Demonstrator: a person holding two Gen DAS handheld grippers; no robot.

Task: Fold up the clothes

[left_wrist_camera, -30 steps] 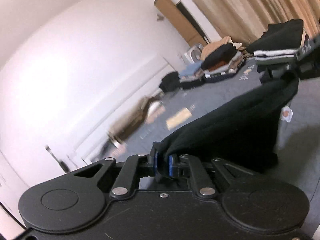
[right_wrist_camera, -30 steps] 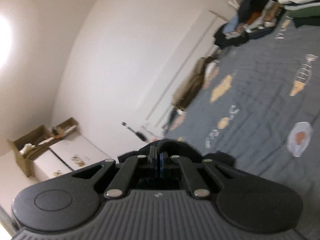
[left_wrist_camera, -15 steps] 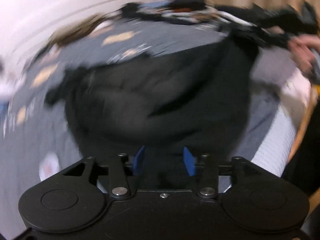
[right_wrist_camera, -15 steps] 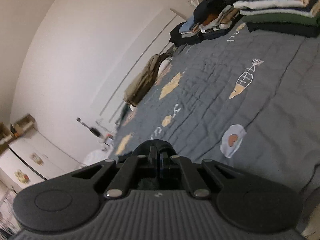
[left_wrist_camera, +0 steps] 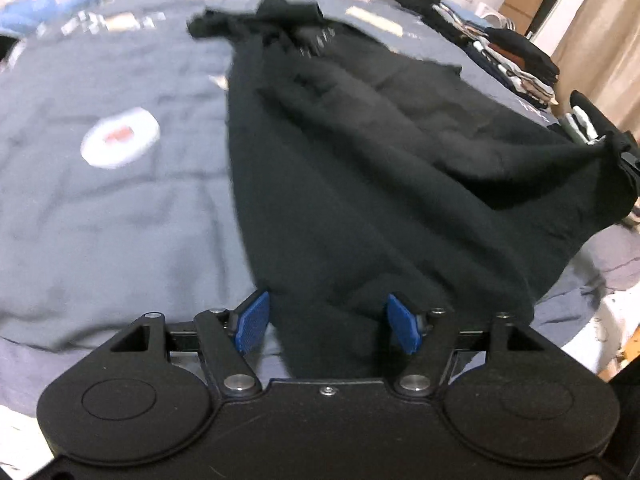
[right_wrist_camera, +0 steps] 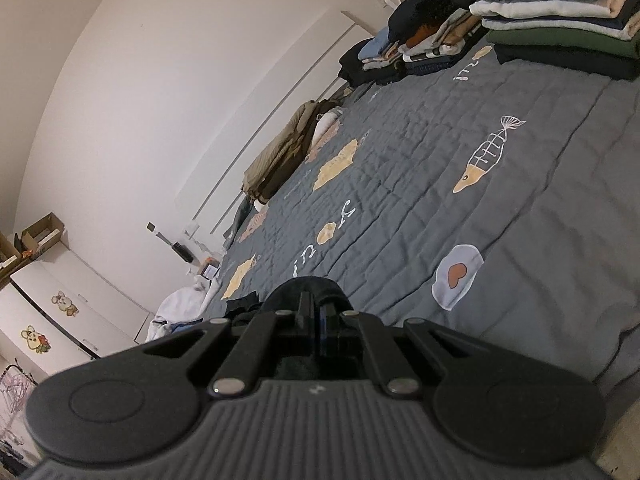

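Note:
A black garment [left_wrist_camera: 360, 152] lies spread on the grey patterned bedspread [left_wrist_camera: 100, 208] in the left wrist view, its near hem under my left gripper [left_wrist_camera: 328, 320]. The left gripper is open, its blue pads [left_wrist_camera: 252, 320] apart over the cloth. At the right edge the garment's corner is lifted and pinched by my right gripper [left_wrist_camera: 624, 152]. In the right wrist view my right gripper [right_wrist_camera: 316, 320] is shut on a fold of the black garment [right_wrist_camera: 308, 288], held above the bedspread [right_wrist_camera: 460, 200].
Stacks of folded clothes [right_wrist_camera: 560, 20] stand at the far end of the bed, also in the left wrist view [left_wrist_camera: 516, 60]. A brown bundle [right_wrist_camera: 280, 152] lies by the white wall. White cabinets [right_wrist_camera: 60, 312] and a laundry pile [right_wrist_camera: 180, 312] are beside the bed.
My left gripper has let go of the black garment and opened, swinging down over the bed. The garment now lies spread out. The right gripper stays shut on its corner.

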